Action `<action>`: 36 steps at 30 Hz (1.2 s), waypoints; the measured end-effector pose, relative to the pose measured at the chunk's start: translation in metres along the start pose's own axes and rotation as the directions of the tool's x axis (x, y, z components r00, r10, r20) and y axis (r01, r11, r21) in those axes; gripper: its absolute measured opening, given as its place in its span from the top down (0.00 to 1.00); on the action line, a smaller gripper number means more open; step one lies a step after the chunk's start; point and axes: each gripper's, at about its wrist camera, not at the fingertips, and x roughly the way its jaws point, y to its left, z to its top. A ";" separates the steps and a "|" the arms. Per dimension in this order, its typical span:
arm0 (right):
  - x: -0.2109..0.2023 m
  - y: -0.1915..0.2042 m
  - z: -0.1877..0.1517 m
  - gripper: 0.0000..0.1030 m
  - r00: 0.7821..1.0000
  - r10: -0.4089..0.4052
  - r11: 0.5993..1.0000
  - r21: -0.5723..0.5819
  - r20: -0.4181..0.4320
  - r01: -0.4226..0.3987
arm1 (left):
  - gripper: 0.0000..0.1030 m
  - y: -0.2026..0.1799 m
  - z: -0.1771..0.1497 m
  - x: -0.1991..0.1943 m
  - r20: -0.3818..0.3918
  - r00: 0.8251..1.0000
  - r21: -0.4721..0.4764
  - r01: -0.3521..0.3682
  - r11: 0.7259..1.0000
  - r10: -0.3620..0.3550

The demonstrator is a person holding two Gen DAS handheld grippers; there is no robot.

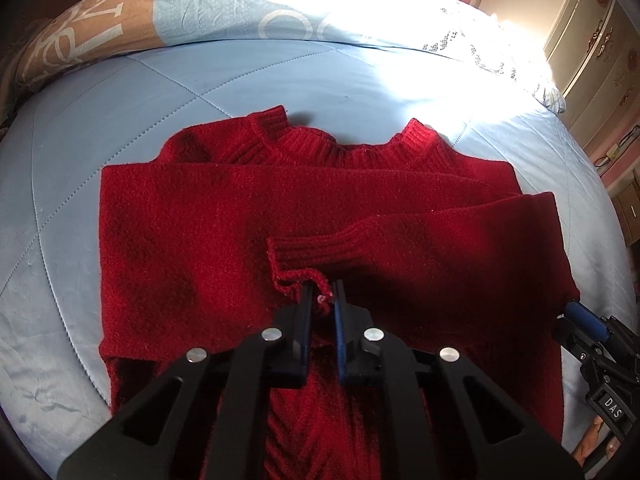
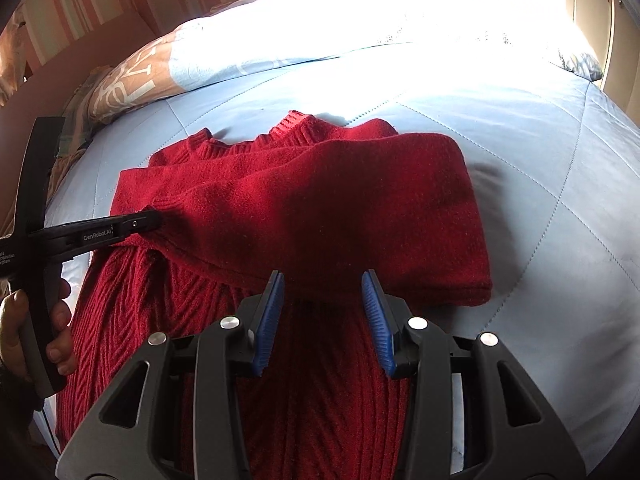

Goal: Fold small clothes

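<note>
A red knit sweater (image 1: 180, 232) (image 2: 360, 208) lies flat on the bed, collar (image 1: 348, 144) at the far end and both sleeves folded across the chest. My left gripper (image 1: 322, 300) is shut on the ribbed cuff (image 1: 304, 252) of the sleeve that comes in from the right; a bit of red knit shows between its fingers. The right wrist view shows the same left gripper (image 2: 150, 220) pinching that cuff at the sweater's left side. My right gripper (image 2: 324, 282) hangs open just above the sweater's middle, its blue pads (image 2: 374, 308) apart with nothing gripped. It also appears at the sweater's right edge (image 1: 584, 320).
The sweater rests on a light blue quilted bed cover (image 1: 280, 76) (image 2: 540, 160). A patterned brown and blue pillow (image 1: 100, 32) (image 2: 132, 80) lies at the far end. A cream wardrobe (image 1: 592, 52) stands beyond the bed's right side. A person's hand (image 2: 60, 344) holds the left gripper's handle.
</note>
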 end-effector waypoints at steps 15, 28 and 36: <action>-0.001 0.000 -0.001 0.59 1.000 -0.003 1.000 -0.016 0.004 0.003 | 0.40 -0.010 -0.003 0.007 -0.013 0.999 -0.086 0.037 0.996 -0.038; -0.018 -0.007 0.005 0.59 0.997 -0.036 0.999 0.014 0.070 0.035 | 0.92 -0.043 0.004 -0.049 0.323 0.919 0.259 -0.316 0.913 0.227; -0.011 -0.005 0.013 0.55 0.994 -0.070 0.997 0.027 0.083 0.067 | 0.92 0.027 0.022 -0.036 0.308 0.883 0.208 -0.426 0.880 0.355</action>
